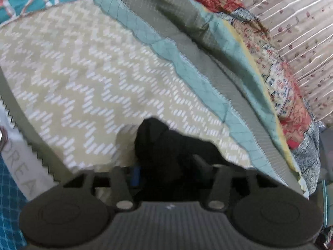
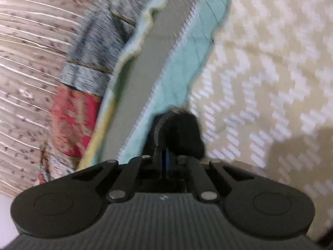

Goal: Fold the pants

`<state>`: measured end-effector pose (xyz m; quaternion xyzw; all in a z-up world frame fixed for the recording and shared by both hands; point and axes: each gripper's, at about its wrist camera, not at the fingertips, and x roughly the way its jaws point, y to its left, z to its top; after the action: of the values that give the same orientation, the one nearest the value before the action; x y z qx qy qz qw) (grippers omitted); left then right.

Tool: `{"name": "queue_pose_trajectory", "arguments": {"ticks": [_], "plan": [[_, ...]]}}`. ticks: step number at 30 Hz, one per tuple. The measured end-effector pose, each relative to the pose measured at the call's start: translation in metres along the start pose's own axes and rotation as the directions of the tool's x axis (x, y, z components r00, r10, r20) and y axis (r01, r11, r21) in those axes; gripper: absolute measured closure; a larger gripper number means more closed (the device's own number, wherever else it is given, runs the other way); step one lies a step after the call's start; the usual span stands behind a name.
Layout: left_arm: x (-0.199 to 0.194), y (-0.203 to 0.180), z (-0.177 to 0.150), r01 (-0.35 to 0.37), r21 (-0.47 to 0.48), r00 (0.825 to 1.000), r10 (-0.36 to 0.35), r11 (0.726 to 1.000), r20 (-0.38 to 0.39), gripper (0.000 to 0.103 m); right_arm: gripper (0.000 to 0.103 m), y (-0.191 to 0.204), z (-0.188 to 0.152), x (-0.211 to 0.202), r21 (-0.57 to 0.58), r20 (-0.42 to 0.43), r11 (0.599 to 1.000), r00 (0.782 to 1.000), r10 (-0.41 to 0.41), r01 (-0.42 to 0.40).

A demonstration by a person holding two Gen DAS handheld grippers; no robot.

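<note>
Pants (image 1: 166,145) bunched black at both grippers, on zigzag blanket (image 1: 83,73).
Only the left view shows a white pillow (image 1: 22,166); left gripper (image 1: 168,166) spread around cloth, right gripper (image 2: 166,145) pinching pants.

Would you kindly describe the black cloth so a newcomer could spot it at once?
Find the beige zigzag bedspread with its teal quilted border. The black cloth sits bunched at the left gripper. It is the only plain black thing among pale patterned bedding.

My tongs are black. The bedspread (image 1: 87,66) below me is beige with white zigzags, edged in teal (image 1: 187,66). Beyond hangs a beige curtain (image 1: 301,27) with small leaf sprigs.
</note>
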<state>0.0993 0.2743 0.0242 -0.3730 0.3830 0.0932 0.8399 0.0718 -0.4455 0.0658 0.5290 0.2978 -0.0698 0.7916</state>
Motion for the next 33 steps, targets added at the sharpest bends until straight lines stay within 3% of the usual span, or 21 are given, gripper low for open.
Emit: {"name": "queue_pose_trajectory", "arguments": {"ticks": [2, 3, 4, 8, 12, 14, 17, 19, 21, 23, 24, 26, 28, 33], "plan": [[0.004, -0.009, 0.008, -0.006, 0.038, 1.000, 0.006, 0.999, 0.011, 0.061, 0.098, 0.008, 0.007, -0.024, 0.013, 0.033, 0.999, 0.998, 0.047, -0.047], [0.006, -0.013, 0.011, -0.004, 0.057, 1.000, 0.004, 0.998, 0.001, 0.086, 0.098, 0.013, 0.012, -0.037, 0.016, 0.053, 0.997, 0.996, 0.071, -0.072], [0.007, -0.018, 0.014, 0.014, 0.076, 1.000, -0.014, 0.997, -0.007, 0.091, 0.099, 0.020, 0.018, -0.055, 0.011, 0.081, 0.994, 0.991, 0.103, -0.104], [-0.007, -0.043, 0.011, 0.076, 0.181, 0.996, -0.084, 0.981, 0.036, 0.094, 0.099, 0.047, 0.039, -0.119, -0.042, 0.187, 0.979, 0.961, 0.203, -0.198], [-0.023, -0.058, 0.018, 0.168, 0.180, 0.976, -0.190, 0.969, 0.111, 0.094, 0.099, 0.071, 0.053, -0.162, -0.121, 0.299, 0.969, 0.923, 0.242, -0.215], [-0.022, -0.065, 0.028, 0.202, 0.162, 0.965, -0.225, 0.966, 0.137, 0.094, 0.099, 0.083, 0.057, -0.169, -0.166, 0.346, 0.968, 0.907, 0.238, -0.191], [0.001, -0.082, 0.042, 0.200, 0.149, 0.968, -0.219, 0.968, 0.124, 0.094, 0.099, 0.090, 0.071, -0.140, -0.183, 0.364, 0.976, 0.915, 0.176, -0.115], [0.029, -0.098, 0.047, 0.172, 0.167, 0.977, -0.190, 0.971, 0.098, 0.088, 0.099, 0.095, 0.080, -0.099, -0.233, 0.383, 0.973, 0.919, 0.095, -0.003], [0.065, -0.110, 0.047, 0.091, 0.193, 0.993, -0.104, 0.977, 0.057, 0.078, 0.093, 0.094, 0.086, -0.047, -0.355, 0.360, 0.927, 0.933, 0.016, 0.121], [0.093, -0.114, 0.042, -0.018, 0.213, 1.000, 0.017, 0.977, 0.004, 0.072, 0.086, 0.073, 0.078, -0.021, -0.318, 0.395, 0.916, 0.913, -0.107, 0.245], [0.098, -0.112, 0.039, -0.033, 0.210, 0.999, 0.040, 0.977, -0.029, 0.072, 0.086, 0.058, 0.073, -0.018, -0.281, 0.386, 0.935, 0.918, -0.095, 0.215], [0.087, -0.099, 0.033, 0.023, 0.194, 0.999, -0.016, 0.981, -0.034, 0.064, 0.086, 0.028, 0.060, -0.014, -0.255, 0.296, 0.961, 0.955, -0.026, 0.105], [0.064, -0.082, 0.029, 0.026, 0.201, 1.000, -0.028, 0.979, 0.006, 0.047, 0.086, 0.010, 0.045, -0.013, -0.310, 0.249, 0.943, 0.967, -0.044, 0.123], [0.025, -0.032, 0.019, 0.017, 0.147, 1.000, -0.017, 0.989, -0.002, 0.040, 0.086, -0.033, 0.032, -0.018, -0.309, 0.212, 0.939, 0.973, -0.089, 0.153]]}}
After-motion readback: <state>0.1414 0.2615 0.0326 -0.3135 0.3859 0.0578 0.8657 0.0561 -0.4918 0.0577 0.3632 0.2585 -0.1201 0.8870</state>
